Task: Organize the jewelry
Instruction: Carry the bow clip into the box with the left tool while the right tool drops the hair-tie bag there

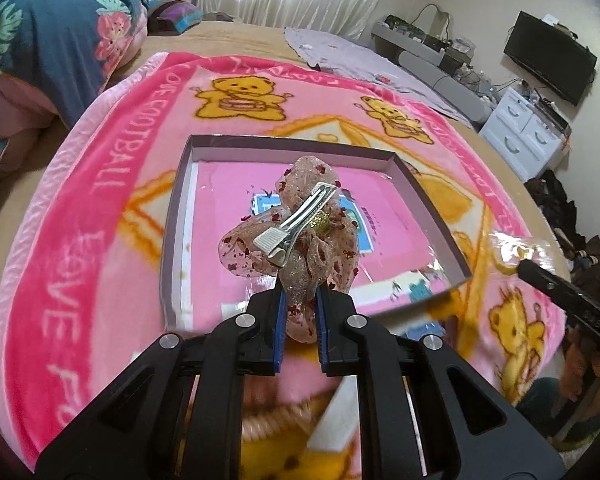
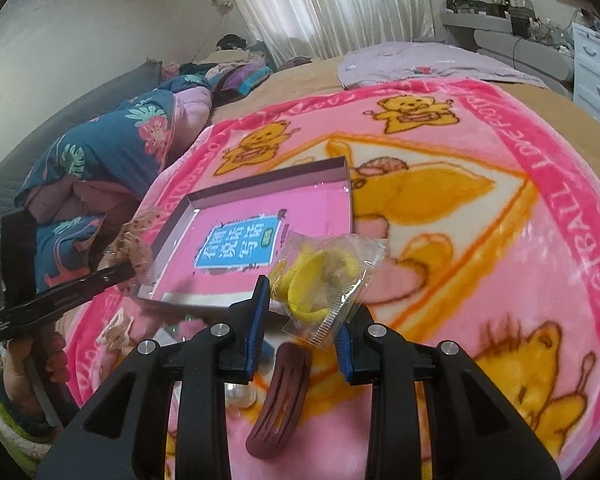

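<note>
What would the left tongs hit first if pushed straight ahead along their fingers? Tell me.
Most likely the pink book lying in the shallow box. The left tongs, shut on the sheer bow hair clip, point down over the box's near edge. Depth is unclear, so the near wall could come first.

Tongs: two, left tongs (image 1: 300, 300) and right tongs (image 2: 304, 308)
Hair bows (image 1: 300, 232): one
Bagged yellow pieces (image 2: 320, 280): one
Maroon hair clips (image 2: 280, 396): one
Boxes (image 1: 172, 216): one
Blankets (image 1: 100, 200): one
</note>
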A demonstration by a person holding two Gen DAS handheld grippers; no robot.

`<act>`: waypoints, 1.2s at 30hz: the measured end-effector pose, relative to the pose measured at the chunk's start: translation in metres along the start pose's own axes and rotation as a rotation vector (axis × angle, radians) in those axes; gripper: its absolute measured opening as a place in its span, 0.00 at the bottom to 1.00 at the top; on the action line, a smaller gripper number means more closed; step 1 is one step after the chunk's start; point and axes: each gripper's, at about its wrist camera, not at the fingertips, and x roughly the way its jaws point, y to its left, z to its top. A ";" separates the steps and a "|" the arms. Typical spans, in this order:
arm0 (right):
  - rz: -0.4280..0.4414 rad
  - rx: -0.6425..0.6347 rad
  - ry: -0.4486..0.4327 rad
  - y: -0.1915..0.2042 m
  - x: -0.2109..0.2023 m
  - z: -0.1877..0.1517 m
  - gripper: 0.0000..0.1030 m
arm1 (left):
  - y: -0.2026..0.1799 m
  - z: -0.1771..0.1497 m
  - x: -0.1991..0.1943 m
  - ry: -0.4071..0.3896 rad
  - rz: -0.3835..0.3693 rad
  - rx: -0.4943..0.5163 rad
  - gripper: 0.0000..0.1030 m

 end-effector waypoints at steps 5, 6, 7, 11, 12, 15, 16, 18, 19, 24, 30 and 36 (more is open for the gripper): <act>0.009 -0.011 0.002 0.004 0.013 0.014 0.27 | 0.005 0.012 0.022 0.006 0.033 -0.006 0.06; 0.011 -0.008 0.006 0.005 0.016 0.017 0.27 | 0.006 0.014 0.028 0.012 0.038 -0.010 0.06; 0.018 -0.007 0.011 0.006 0.021 0.020 0.27 | 0.008 0.015 0.032 0.016 0.040 -0.015 0.06; 0.032 -0.011 0.033 0.010 0.040 0.029 0.27 | 0.017 0.016 0.050 0.039 0.058 -0.027 0.07; 0.032 -0.010 0.039 0.012 0.045 0.030 0.27 | 0.019 0.016 0.053 0.043 0.060 -0.030 0.08; 0.040 -0.012 0.068 0.017 0.063 0.034 0.27 | 0.024 0.015 0.058 0.051 0.067 -0.038 0.09; 0.043 -0.018 0.081 0.020 0.070 0.036 0.27 | 0.026 0.015 0.059 0.052 0.073 -0.037 0.10; 0.042 -0.029 0.099 0.026 0.082 0.038 0.27 | 0.029 0.016 0.061 0.059 0.079 -0.037 0.16; 0.045 -0.036 0.109 0.028 0.087 0.038 0.27 | 0.031 0.016 0.062 0.060 0.081 -0.040 0.17; 0.063 -0.049 0.139 0.041 0.110 0.038 0.27 | 0.037 0.018 0.061 0.062 0.092 -0.048 0.30; 0.072 -0.059 0.180 0.041 0.123 0.028 0.28 | 0.036 0.019 0.050 0.056 0.098 -0.041 0.49; 0.073 -0.036 0.196 0.033 0.125 0.024 0.29 | 0.039 0.023 0.031 0.014 0.106 -0.044 0.62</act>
